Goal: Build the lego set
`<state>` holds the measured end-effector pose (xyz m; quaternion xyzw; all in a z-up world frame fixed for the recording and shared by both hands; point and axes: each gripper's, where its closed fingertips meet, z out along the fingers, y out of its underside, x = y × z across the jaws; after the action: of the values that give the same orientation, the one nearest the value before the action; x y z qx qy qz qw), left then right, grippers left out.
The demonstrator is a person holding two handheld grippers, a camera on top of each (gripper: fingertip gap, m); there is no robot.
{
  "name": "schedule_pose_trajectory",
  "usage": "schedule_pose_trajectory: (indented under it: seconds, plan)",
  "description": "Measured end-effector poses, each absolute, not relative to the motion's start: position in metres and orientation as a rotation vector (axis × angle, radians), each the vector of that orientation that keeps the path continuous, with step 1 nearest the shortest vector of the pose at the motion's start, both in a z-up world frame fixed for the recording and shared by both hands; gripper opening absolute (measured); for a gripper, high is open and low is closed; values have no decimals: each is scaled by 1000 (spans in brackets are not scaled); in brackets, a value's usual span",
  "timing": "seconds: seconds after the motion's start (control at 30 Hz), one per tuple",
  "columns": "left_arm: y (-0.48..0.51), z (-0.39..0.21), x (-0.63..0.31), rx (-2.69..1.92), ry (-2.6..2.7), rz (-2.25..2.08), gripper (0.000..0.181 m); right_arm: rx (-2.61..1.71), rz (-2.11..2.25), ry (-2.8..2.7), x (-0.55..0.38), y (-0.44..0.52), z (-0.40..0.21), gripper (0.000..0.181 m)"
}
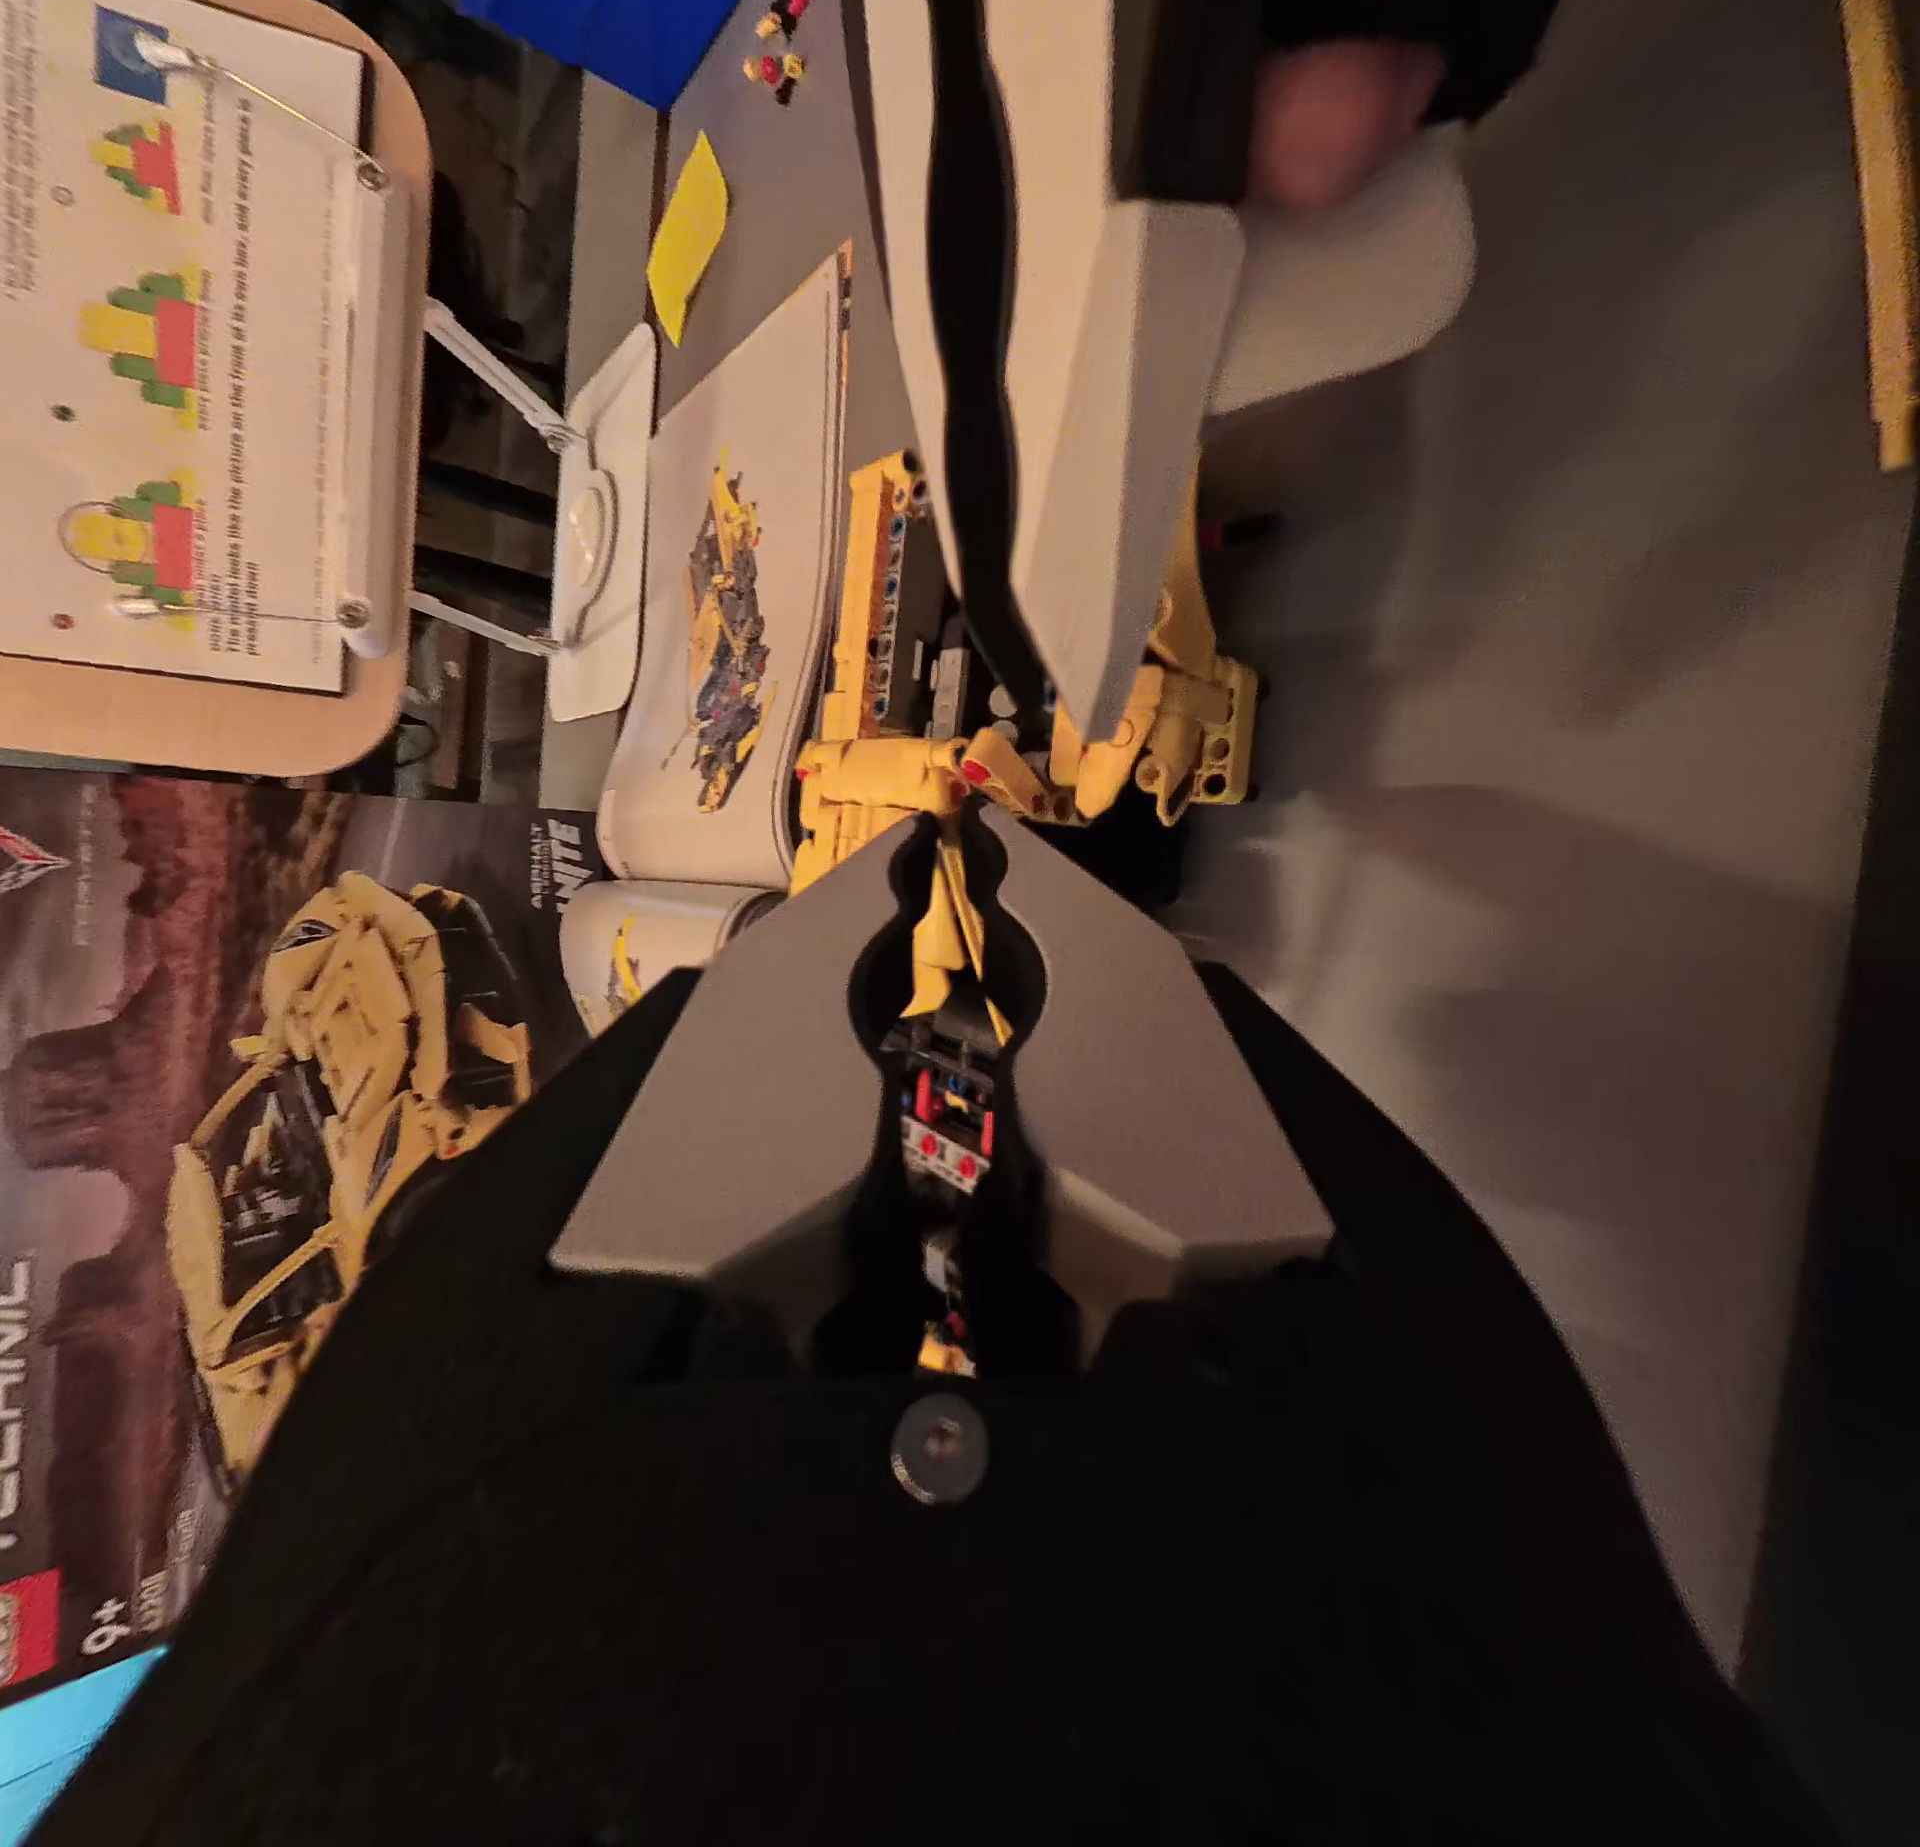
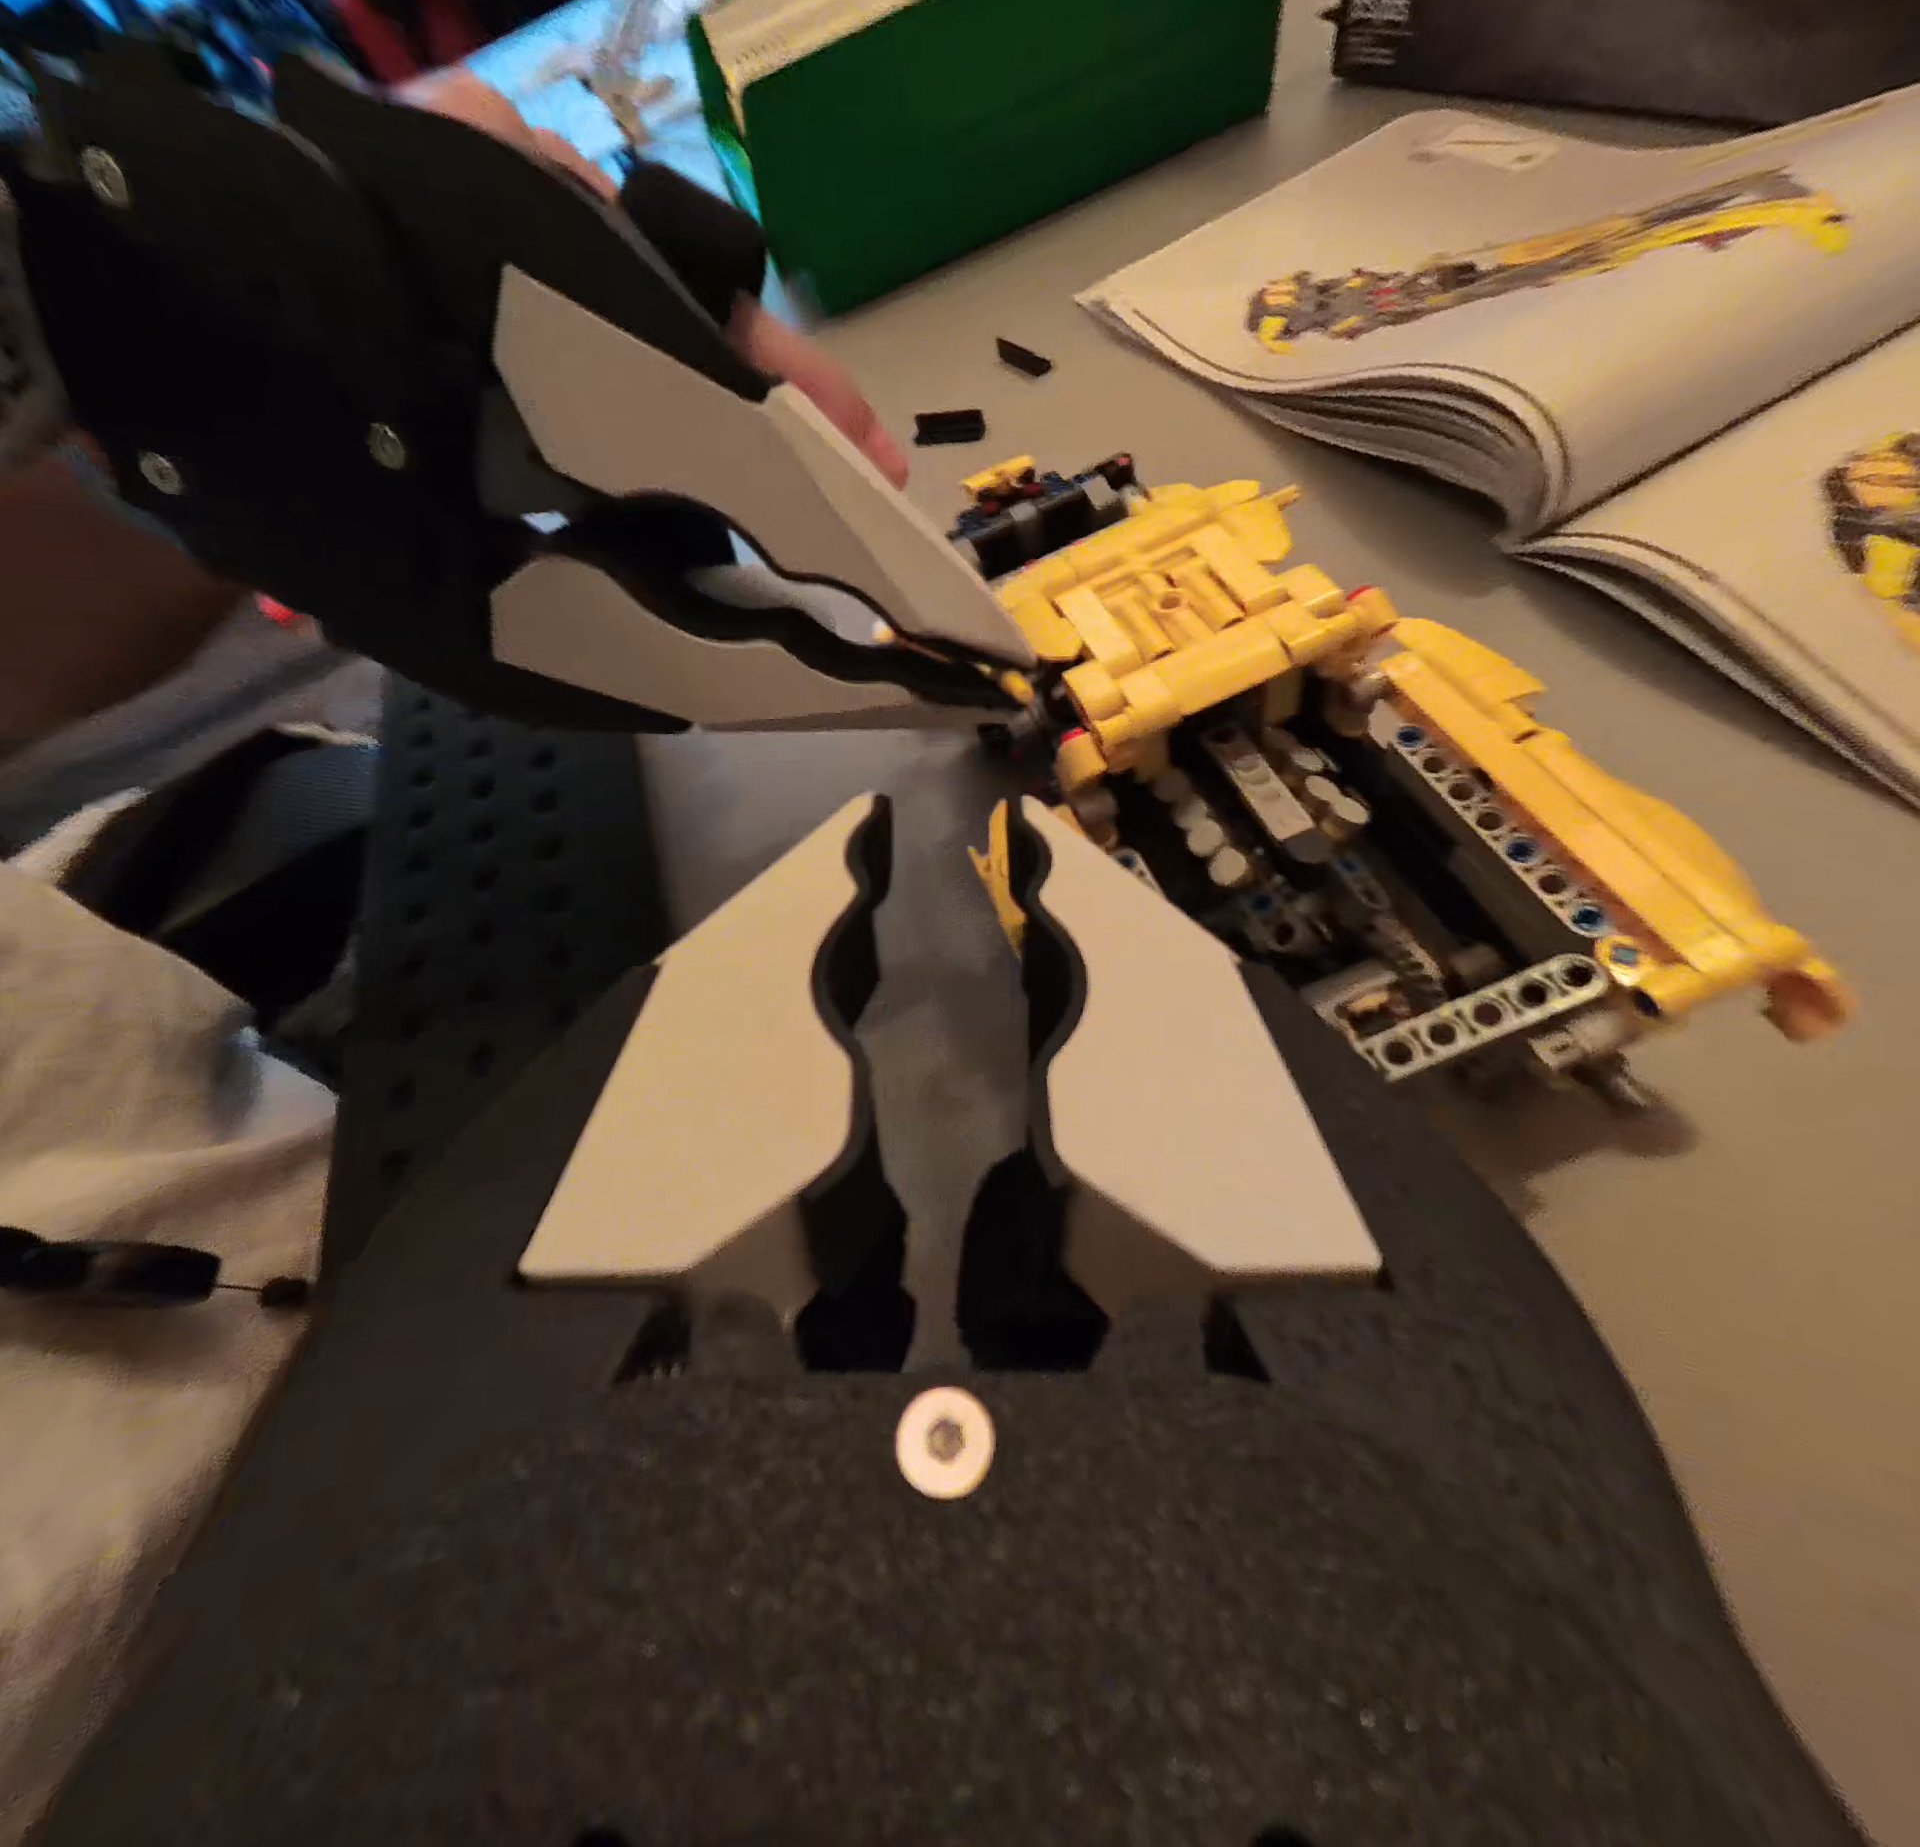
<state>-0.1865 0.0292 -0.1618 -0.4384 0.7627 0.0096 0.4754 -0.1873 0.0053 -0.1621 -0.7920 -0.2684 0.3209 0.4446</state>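
Lego car [image 2: 1299,748] pinched by left gripper [image 2: 1013,691]; right gripper [image 2: 951,841] slightly parted.

Green box [image 2: 997,104], yellow sticky note [image 1: 688,234], clipboard on stand [image 1: 390,343]

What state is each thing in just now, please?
Left gripper: shut on the car's edge.
Right gripper: open, at the car.
Car: part-built, on the table.
Booklet: open.
Green box: closed.
Two black pieces: loose.

Grey tabletop [image 2: 1714,1278], dim warm light, dark perforated chair seat [image 2: 499,914] beside it, blurred, possibly shelving behind.
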Motion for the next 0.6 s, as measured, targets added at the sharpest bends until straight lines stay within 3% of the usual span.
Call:
schedule_pose_trajectory:
  seconds: [0.13,0.27,0.53,0.6]
  plan:
    - [27,-157,-190,-1008,1808,22,4,-1919,1098,-525,-202,12,-144,21]
    - [29,-153,-193,-995,1725,-2,4,-1933,1230,-457,-204,21,-141,7]
    - [27,-148,-196,-1083,1618,-113,4,-1969,1201,-479,-205,25,-141,14]
    - [24,-149,-196,-1086,1611,-125,3,-1978,1170,-495,-208,25,-142,6]
